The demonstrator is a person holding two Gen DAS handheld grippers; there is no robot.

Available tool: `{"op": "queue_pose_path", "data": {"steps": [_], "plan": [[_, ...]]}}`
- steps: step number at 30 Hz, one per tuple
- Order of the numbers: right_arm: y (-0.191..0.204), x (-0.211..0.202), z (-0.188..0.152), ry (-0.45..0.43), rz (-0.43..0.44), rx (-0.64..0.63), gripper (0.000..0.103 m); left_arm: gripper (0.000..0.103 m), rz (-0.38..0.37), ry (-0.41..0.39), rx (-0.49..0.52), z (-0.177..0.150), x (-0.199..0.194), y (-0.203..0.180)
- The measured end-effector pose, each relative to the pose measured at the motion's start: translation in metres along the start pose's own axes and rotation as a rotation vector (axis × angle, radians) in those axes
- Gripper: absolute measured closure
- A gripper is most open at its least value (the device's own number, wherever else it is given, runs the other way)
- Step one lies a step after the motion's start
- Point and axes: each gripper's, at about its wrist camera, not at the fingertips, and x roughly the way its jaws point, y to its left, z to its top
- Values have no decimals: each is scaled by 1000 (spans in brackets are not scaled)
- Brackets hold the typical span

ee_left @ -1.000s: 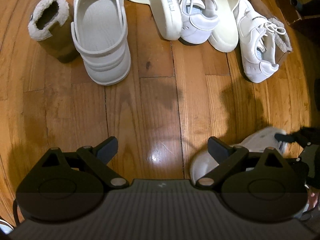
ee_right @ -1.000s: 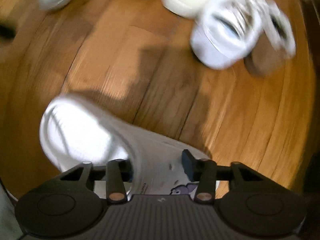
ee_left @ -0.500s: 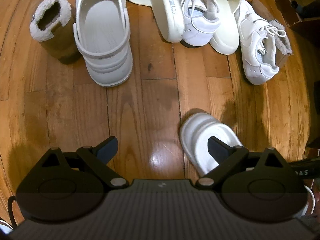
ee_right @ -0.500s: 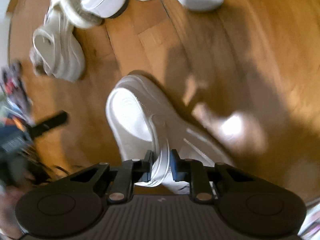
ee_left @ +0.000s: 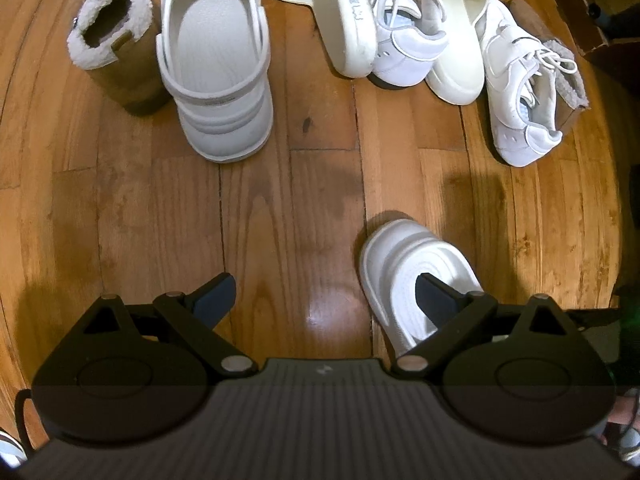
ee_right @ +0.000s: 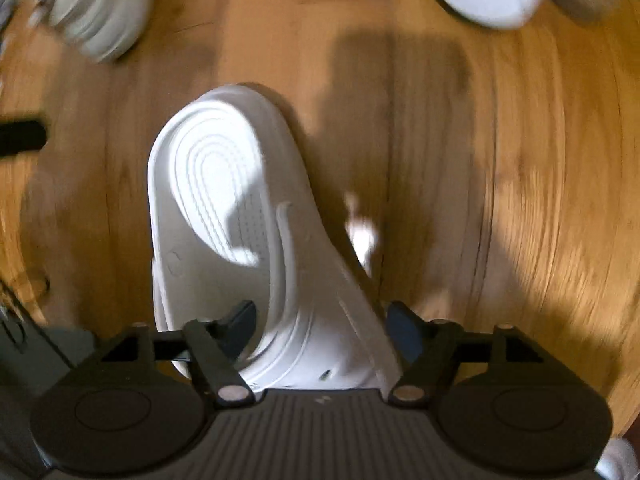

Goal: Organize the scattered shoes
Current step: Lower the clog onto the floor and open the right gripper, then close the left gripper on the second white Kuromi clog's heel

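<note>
Wooden floor [ee_right: 500,200], white ridged clog [ee_right: 240,220] on its side, right gripper [ee_right: 320,320] fingers spread around it, left gripper [ee_left: 324,292] fingers spread, empty.

This is looking like a home, likely a hallway or bedroom floor. Warm, glossy hardwood floor [ee_left: 312,184] planks are running through both views, worn and scuffed as in a lived-in house. Everyday footwear is lying about on it: a fleece-lined boot [ee_left: 116,52] is standing beside a white clog [ee_left: 218,64], cream slides [ee_left: 340,12] and white sneakers [ee_left: 524,92] are piling against each other, and another white clog [ee_left: 408,272] is lying apart. Dark furniture [ee_left: 600,8] is edging the far right corner.
</note>
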Motion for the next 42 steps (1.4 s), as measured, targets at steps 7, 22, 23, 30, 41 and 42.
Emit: {"op": "queue_pose_path", "data": {"steps": [7, 22, 23, 30, 41, 42], "plan": [[14, -5, 6, 4, 50, -2, 78, 5, -11, -19, -35, 0, -7, 8], [75, -20, -10, -43, 89, -153, 74, 5, -13, 4, -53, 6, 4, 17], [73, -20, -9, -11, 116, -123, 69, 5, -14, 4, -53, 6, 4, 17], [57, -50, -10, -124, 96, -127, 33, 5, 7, -21, -50, 16, 1, 23], [44, -89, -3, -215, 74, -77, 30, 6, 216, -281, 50, 70, -8, 49], [49, -93, 1, -228, 83, -79, 30, 8, 240, -297, 62, 77, -5, 50]]}}
